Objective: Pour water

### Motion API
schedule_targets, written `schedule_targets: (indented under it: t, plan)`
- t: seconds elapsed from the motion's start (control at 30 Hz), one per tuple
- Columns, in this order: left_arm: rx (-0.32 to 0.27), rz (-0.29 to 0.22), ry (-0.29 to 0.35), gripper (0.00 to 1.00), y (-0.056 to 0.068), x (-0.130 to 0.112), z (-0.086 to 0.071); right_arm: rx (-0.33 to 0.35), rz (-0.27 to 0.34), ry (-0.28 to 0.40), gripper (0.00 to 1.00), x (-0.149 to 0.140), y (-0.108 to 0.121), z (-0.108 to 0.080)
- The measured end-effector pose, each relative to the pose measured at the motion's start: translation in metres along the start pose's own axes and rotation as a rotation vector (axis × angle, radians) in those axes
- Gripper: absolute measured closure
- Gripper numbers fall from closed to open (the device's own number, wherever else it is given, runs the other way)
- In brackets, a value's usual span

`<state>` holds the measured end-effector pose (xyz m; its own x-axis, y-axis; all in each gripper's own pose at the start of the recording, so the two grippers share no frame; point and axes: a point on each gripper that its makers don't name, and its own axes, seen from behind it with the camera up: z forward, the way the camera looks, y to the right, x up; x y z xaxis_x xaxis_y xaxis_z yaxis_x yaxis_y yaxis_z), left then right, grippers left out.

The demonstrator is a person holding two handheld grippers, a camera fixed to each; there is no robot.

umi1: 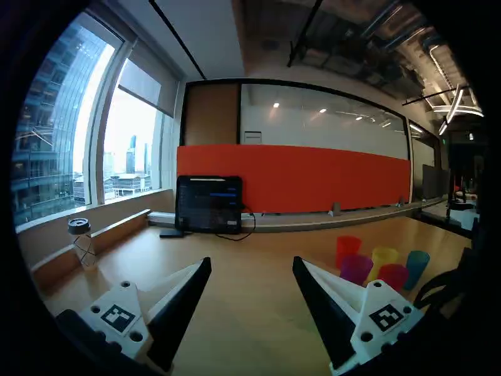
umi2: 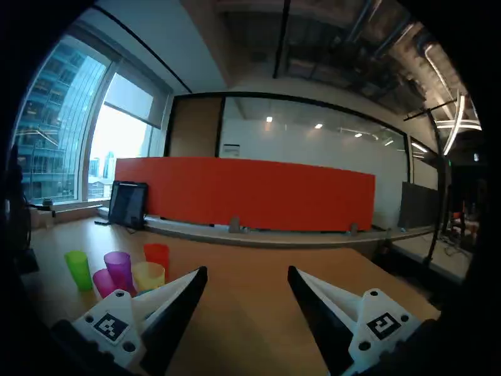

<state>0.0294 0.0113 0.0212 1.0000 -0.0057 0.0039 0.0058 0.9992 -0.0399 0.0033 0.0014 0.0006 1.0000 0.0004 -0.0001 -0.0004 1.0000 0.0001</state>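
Over a wooden table [umi1: 263, 250], the left gripper [umi1: 251, 262] and the right gripper [umi2: 247, 271] each hang with fingers spread wide, nothing between them.
Bare wood runs ahead of the left gripper. Off to its right a cluster of coloured cups [umi1: 357, 268] stands upright and close-packed, and far to its left a clear capped bottle [umi1: 81, 243] stands by the window ledge [umi1: 125, 219]. The right gripper view has the cups [umi2: 118, 263] just beyond its left finger, a green cup [umi2: 78, 268] outermost. A dark tablet [umi1: 208, 203] stands at the table's far edge below an orange partition [umi1: 300, 178]. The right gripper view also takes in the table's right edge, a gap, then a neighbouring desk [umi2: 432, 247].
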Motion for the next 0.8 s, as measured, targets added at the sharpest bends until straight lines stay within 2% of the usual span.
schedule_targets:
  t: [0.17,0.5,0.8]
  plan:
    - [0.005,0.011,0.012,0.03,-0.005,0.039,0.002,0.006,0.017,0.001,0.00,0.029,0.008,0.002]
    - [-0.041,0.014,0.037,0.03,-0.001,0.116,0.007,0.035,0.084,0.026,0.00,0.107,0.020,0.003]
    - [-0.083,0.017,0.059,0.03,0.007,0.180,0.007,0.053,0.079,0.036,0.00,0.162,0.028,0.005]
